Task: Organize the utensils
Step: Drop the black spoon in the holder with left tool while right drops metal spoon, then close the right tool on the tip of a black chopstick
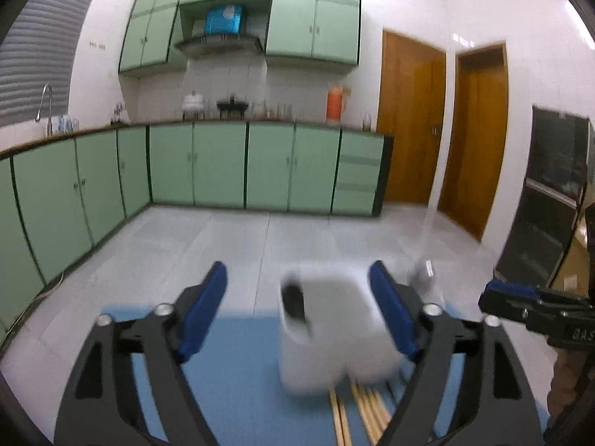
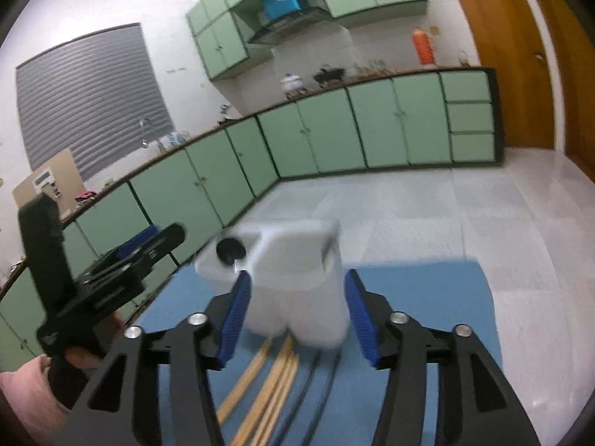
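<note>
On blue mat (image 2: 427, 297), chopsticks (image 2: 267, 383) seemingly point toward white holder (image 2: 297, 282).

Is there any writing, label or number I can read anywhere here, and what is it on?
"BAS": raised, mirrored-looking letters on the right tool body in the left wrist view; the rest is cut off.
White label on the cardboard sheet by the window: too small to read.
Blue box above the hood: its mark is blurred.
Nothing else readable.
</note>
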